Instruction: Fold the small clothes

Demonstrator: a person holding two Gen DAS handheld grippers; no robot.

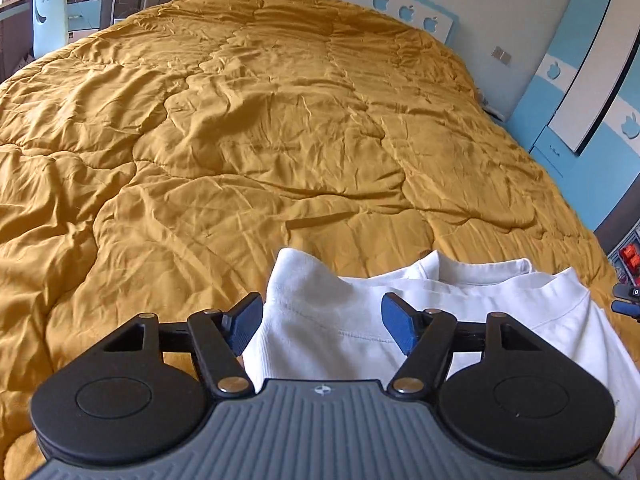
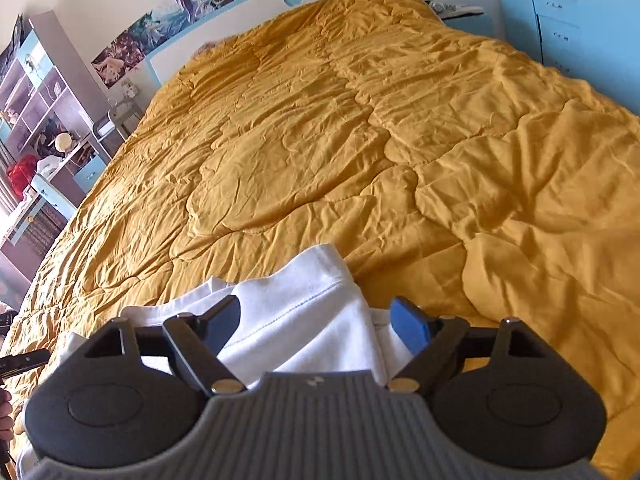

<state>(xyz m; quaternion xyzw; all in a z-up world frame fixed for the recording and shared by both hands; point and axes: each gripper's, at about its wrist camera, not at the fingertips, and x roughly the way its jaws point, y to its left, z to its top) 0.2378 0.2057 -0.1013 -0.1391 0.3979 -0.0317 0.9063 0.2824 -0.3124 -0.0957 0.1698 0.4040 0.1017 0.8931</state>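
Observation:
A white garment (image 1: 344, 320) lies on the mustard-yellow quilt (image 1: 256, 128) at the near edge of the bed. In the left wrist view my left gripper (image 1: 322, 326) is open, its blue pads (image 1: 246, 322) either side of the garment's left shoulder part, above it. In the right wrist view the garment (image 2: 304, 312) shows its right shoulder and sleeve. My right gripper (image 2: 320, 326) is open, its blue pads (image 2: 410, 328) straddling that part. Whether the pads touch the cloth I cannot tell. The garment's lower part is hidden under the grippers.
The quilt (image 2: 360, 140) covers the whole bed. A white and blue headboard (image 1: 400, 4) stands at the far end. Blue wardrobe doors (image 1: 580, 80) stand to the right, a blue chair (image 1: 50, 16) and shelves (image 2: 36, 112) to the left.

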